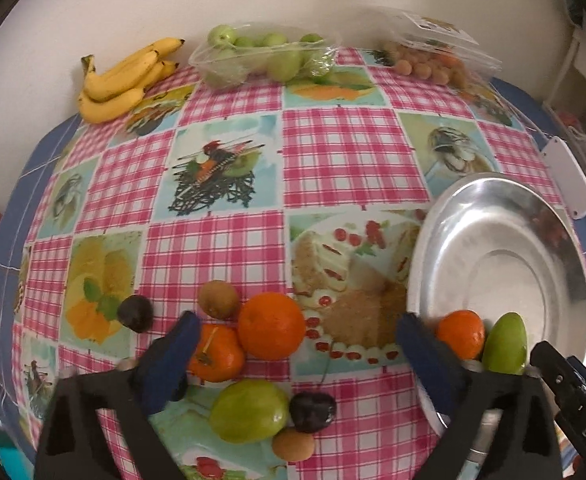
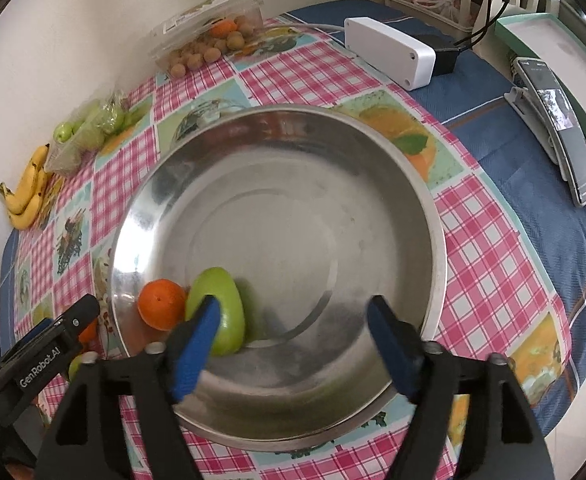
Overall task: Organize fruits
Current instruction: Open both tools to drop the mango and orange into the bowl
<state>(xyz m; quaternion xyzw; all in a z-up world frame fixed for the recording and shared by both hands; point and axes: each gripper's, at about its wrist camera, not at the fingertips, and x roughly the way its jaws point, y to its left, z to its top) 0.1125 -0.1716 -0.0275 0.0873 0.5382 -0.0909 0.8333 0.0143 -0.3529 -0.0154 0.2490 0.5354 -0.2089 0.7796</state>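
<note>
A steel bowl [image 2: 333,152] holds an orange [image 2: 161,304] and a green fruit [image 2: 225,304] at its near left side; the bowl also shows in the left wrist view [image 1: 493,208]. My right gripper [image 2: 293,316] is open and empty above the bowl, its left finger just in front of the green fruit. My left gripper [image 1: 297,332] is open and empty over loose fruit on the cloth: an orange [image 1: 271,326], a second orange [image 1: 215,354], a green fruit [image 1: 249,410], two kiwis [image 1: 218,299] [image 1: 293,444] and two dark plums [image 1: 135,313] [image 1: 313,411].
Bananas [image 1: 121,80], a tray of green fruit [image 1: 261,56] and a clear box of small brown fruit [image 1: 429,60] stand along the far wall. A white box [image 2: 389,52] and a phone on a stand [image 2: 565,132] lie right of the bowl.
</note>
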